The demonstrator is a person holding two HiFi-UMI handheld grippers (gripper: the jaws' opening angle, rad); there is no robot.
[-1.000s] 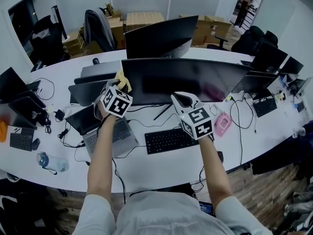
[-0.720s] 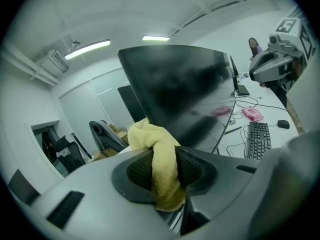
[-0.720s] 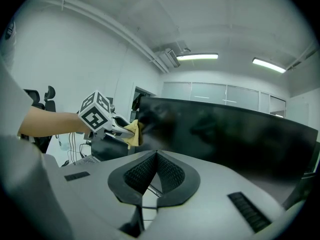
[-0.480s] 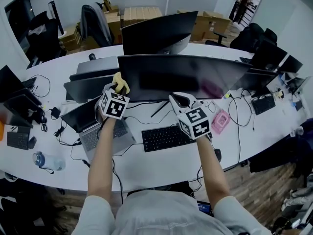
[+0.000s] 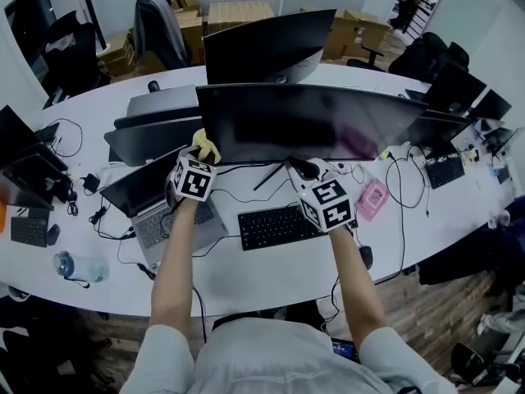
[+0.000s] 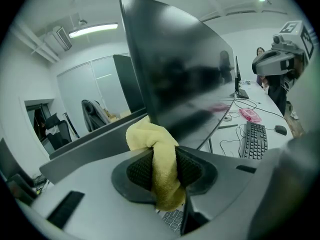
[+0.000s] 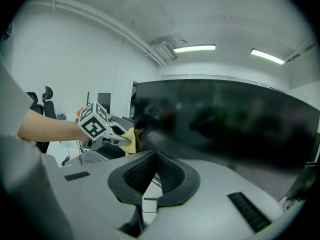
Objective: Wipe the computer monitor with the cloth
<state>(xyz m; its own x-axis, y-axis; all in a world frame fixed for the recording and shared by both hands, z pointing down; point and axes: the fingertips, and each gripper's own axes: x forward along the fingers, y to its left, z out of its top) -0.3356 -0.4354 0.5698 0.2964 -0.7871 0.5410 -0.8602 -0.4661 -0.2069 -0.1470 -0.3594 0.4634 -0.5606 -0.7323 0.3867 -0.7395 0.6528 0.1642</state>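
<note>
- Black keyboard (image 5: pixel 273 226) on white desk (image 5: pixel 246 273).
- Open laptop (image 5: pixel 156 208) left of keyboard.
- Pink object (image 5: pixel 372 199) right of keyboard.
- Water bottle (image 5: pixel 78 267) near desk's left edge.

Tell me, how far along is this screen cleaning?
Done: the cloth is clamped in the left gripper. In hand: it sits at the monitor's lower left edge; contact is unclear. Left: probably the whole wide screen, judging by that position. The right gripper is shut on nothing.

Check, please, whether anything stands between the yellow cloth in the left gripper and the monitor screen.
Nothing visible does. The cloth, clamped in the left gripper, sits right beside the monitor at its lower left corner.
</note>
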